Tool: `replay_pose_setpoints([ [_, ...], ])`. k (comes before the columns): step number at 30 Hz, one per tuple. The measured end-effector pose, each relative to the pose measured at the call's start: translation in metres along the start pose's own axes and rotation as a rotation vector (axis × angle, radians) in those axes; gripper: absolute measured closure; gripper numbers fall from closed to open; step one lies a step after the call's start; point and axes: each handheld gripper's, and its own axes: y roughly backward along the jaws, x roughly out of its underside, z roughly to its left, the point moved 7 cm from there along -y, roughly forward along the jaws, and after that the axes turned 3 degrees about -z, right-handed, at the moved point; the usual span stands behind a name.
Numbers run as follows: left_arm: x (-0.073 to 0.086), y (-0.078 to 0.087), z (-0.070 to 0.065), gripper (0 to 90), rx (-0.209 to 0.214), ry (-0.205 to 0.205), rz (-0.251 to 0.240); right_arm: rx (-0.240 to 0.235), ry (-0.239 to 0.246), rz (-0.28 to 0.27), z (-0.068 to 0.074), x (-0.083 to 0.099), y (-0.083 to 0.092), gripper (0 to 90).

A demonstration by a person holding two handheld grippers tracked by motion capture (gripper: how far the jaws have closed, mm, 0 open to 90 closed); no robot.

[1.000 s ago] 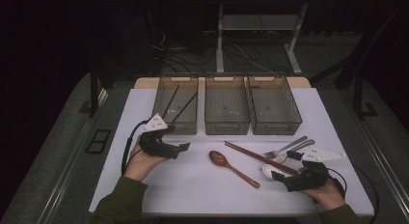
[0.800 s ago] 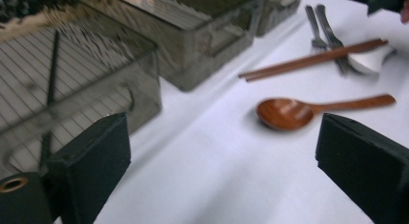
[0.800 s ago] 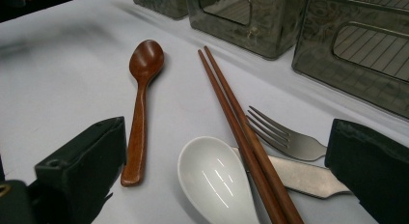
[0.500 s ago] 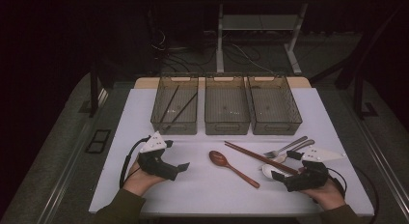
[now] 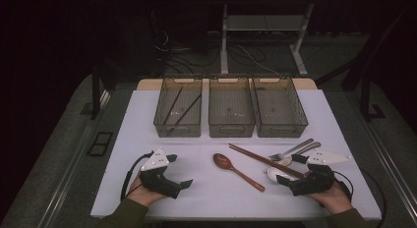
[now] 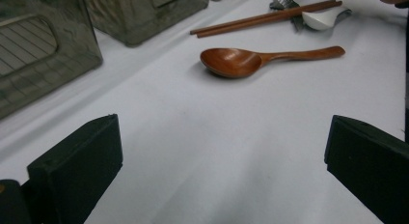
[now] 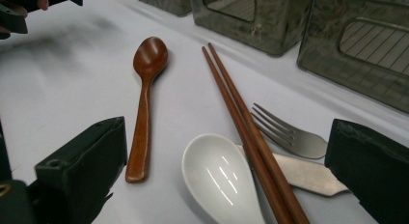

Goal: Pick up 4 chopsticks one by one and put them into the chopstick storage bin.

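Two hand-held grippers rest low on the worktop (image 5: pixel 344 115), both wide open and empty; wooden spoon (image 5: pixel 237 170) lies between them, bowl toward left hand-held gripper (image 5: pixel 183 186), handle slanting toward right hand-held gripper (image 5: pixel 281 178), which sits nearer.
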Motion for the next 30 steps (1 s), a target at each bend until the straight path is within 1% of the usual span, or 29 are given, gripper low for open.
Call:
replay_pose_setpoints([
  [2, 0.001, -0.002, 0.0, 0.0, -0.003, -0.011, 0.011, 0.002, -0.002, -0.003, -0.001, -0.002, 0.002, 1.5],
  [3, 0.0, -0.002, 0.0, 0.0, -0.002, -0.011, 0.007, 0.012, 0.002, 0.002, -0.003, -0.003, 0.004, 1.6],
  [4, 0.0, -0.002, 0.0, 0.0, -0.001, -0.012, 0.005, 0.018, -0.002, 0.005, -0.005, -0.004, 0.006, 5.4],
  [6, 0.0, -0.002, 0.0, 0.0, -0.001, -0.009, 0.002, 0.024, -0.004, -0.001, -0.009, -0.006, 0.012, 6.0],
  [7, 0.0, -0.001, 0.001, 0.0, -0.001, -0.008, 0.005, 0.028, -0.012, -0.001, -0.011, -0.007, 0.014, 7.4],
  [9, 0.001, -0.001, 0.002, 0.0, -0.003, -0.003, 0.009, 0.035, -0.019, 0.005, -0.017, -0.007, 0.019, 14.4],
  [10, 0.001, -0.001, 0.002, 0.0, -0.003, -0.001, 0.007, 0.037, -0.026, 0.008, -0.019, -0.006, 0.02, 15.1],
  [11, 0.001, -0.001, 0.002, 0.0, -0.004, -0.002, 0.008, 0.034, -0.033, 0.019, -0.021, -0.006, 0.021, 18.3],
  [13, 0.001, -0.001, 0.002, 0.0, -0.003, 0.0, 0.007, 0.032, -0.027, 0.039, -0.024, -0.004, 0.023, 23.8],
  [15, 0.001, -0.001, 0.001, 0.0, -0.002, 0.0, 0.007, 0.025, -0.019, 0.054, -0.026, -0.003, 0.023, 29.1],
  [19, 0.001, -0.002, 0.001, 0.0, 0.001, 0.009, 0.004, 0.021, -0.007, 0.079, -0.029, -0.003, 0.023, 36.6],
  [20, 0.001, -0.002, 0.001, 0.0, 0.002, 0.006, 0.008, 0.019, 0.003, 0.088, -0.03, -0.003, 0.022, 37.8],
  [23, 0.001, -0.002, 0.001, 0.0, 0.005, 0.006, 0.009, 0.019, 0.018, 0.118, -0.033, -0.002, 0.019, 42.2],
  [25, 0.001, -0.003, 0.001, 0.0, 0.007, 0.007, 0.01, 0.004, 0.008, 0.13, -0.033, -0.002, 0.017, 45.9],
  [29, 0.002, -0.003, 0.001, 0.0, 0.011, 0.009, 0.011, -0.009, 0.015, 0.164, -0.036, -0.003, 0.011, 54.7],
  [30, 0.001, -0.003, 0.001, 0.0, 0.01, 0.011, 0.01, -0.007, 0.03, 0.171, -0.039, -0.004, 0.009, 56.4],
])
